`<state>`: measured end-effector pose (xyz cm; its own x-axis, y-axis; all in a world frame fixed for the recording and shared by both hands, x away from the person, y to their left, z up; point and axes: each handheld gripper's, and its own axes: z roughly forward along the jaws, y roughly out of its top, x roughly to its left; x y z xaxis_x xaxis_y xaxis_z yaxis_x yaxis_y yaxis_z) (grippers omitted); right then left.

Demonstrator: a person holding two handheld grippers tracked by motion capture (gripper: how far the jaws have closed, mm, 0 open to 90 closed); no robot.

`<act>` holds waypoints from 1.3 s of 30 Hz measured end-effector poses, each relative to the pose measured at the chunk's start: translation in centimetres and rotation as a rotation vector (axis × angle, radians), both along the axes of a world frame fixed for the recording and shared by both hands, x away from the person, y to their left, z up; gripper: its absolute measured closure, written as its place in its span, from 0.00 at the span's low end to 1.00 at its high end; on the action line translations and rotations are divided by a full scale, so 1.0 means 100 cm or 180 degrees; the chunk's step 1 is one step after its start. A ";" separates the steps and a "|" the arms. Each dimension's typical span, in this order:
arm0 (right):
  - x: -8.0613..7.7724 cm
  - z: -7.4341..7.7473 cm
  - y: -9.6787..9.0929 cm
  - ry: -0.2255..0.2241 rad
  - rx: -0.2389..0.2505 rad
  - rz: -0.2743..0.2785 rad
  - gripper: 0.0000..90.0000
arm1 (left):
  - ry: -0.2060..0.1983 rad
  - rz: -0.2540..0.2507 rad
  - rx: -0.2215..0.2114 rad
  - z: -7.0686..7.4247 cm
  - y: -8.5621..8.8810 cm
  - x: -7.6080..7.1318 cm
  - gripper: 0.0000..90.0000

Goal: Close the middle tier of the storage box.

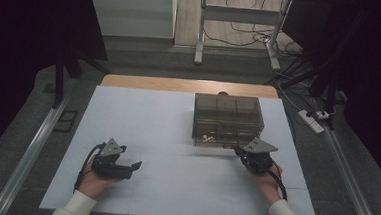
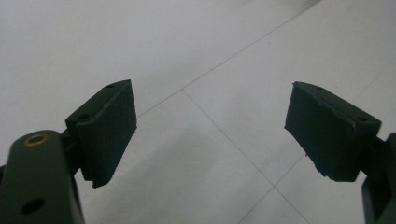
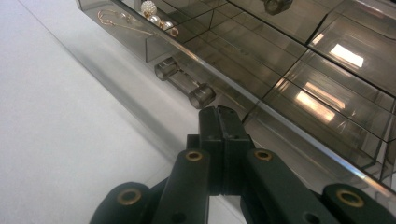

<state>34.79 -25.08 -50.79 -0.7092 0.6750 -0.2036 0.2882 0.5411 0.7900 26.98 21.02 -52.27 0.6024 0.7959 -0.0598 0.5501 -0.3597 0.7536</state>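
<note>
A white table (image 1: 173, 186) is taking up most of the high view, with a strip of bare wood showing along its far edge. A smoked, see-through drawer box (image 1: 227, 121) is sitting on the table right of centre and toward the far side, its top divided into compartments. The right gripper view is showing the same drawer box (image 3: 299, 60) up close, its clear bar handle (image 3: 184, 81) standing out from the front of a drawer. Inside that drawer, a pearl piece of jewellery (image 3: 149, 8) is lying beside a thin gold chain (image 3: 116, 18). The left gripper (image 1: 136, 165) is resting in the person's left hand on the near left part of the table, well apart from the drawer box. In the left gripper view, the left gripper (image 2: 210, 135) is holding its jaws wide apart with bare table (image 2: 187, 51) between them and nothing in its grasp. The right gripper (image 1: 237, 150) is sitting in the person's right hand at the near right corner of the drawer box. In the right gripper view, the right gripper (image 3: 219, 112) is keeping its jaws pressed together with nothing between them, their tips pointing just below the handle and very near it; whether they are touching it I cannot tell.
</note>
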 end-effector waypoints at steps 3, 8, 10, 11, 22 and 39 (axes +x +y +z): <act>0.002 0.000 0.000 -0.0018 -0.0008 -0.0007 0.99 | 0.0004 -0.0004 0.0009 0.000 0.000 0.000 0.18; 0.004 0.000 0.001 -0.0017 0.0010 -0.0032 0.99 | -0.0001 -0.0003 0.0015 0.000 0.000 0.000 0.18; 0.006 -0.001 0.001 -0.0027 0.0006 -0.0033 0.99 | -0.0001 -0.0004 0.0015 0.000 0.000 0.000 0.18; 0.007 -0.001 0.002 -0.0022 0.0012 -0.0041 0.99 | -0.0002 -0.0003 0.0014 0.000 0.000 0.000 0.18; 0.015 -0.002 0.005 -0.0034 0.0012 -0.0059 0.99 | 0.0000 -0.0007 0.0021 -0.001 0.000 0.000 0.18; 0.026 -0.002 0.006 -0.0011 0.0068 -0.0104 0.99 | 0.0003 -0.0015 0.0036 -0.001 -0.001 0.000 0.18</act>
<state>37.37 -24.52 -51.02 -0.6860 0.7020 -0.1913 0.3028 0.5145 0.8023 26.98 20.96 -52.36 0.6060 0.7938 -0.0513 0.5490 -0.3708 0.7491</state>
